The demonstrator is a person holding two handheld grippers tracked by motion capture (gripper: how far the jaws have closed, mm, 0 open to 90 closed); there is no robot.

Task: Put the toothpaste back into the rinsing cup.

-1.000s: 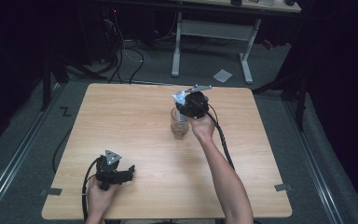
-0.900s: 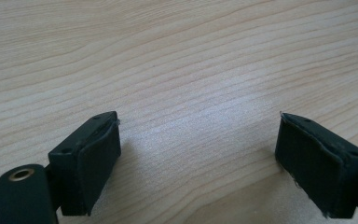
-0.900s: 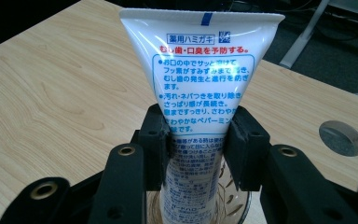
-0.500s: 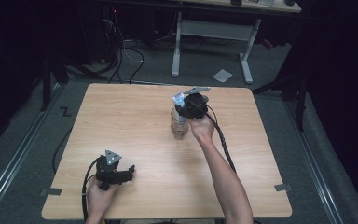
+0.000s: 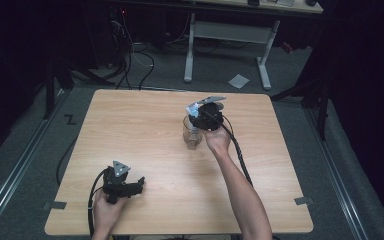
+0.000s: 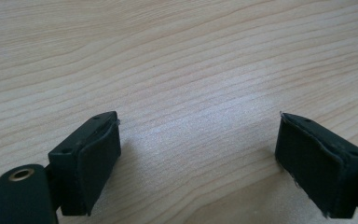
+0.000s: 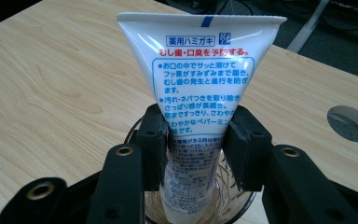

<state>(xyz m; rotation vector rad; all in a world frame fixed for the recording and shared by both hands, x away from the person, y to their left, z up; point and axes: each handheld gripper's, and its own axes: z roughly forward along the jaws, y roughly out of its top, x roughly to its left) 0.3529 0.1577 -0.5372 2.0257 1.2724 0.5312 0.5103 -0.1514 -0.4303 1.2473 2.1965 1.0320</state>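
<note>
Clear glass (image 7: 200, 205) stands mid-tabletop (image 5: 145, 130), holding an upright toothpaste tube (image 7: 198, 93). Right gripper (image 7: 198, 149) clamped on the tube. Left gripper (image 6: 200, 163) spread apart, near-left, holding nothing.

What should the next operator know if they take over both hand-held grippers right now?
Right hand-held gripper: shut on the toothpaste tube, holding it upright, crimped end up, its lower end inside the clear glass.
Left hand-held gripper: open, empty, low over the bare table near the front left corner.
Glass: upright near the table's middle, under the right gripper.
Done: tube is gripped and partly inside the glass.
Left: probably lower the tube until it rests in the glass, then open the jaws and pull away. Whether its bottom already touches the glass floor cannot be told.
</note>
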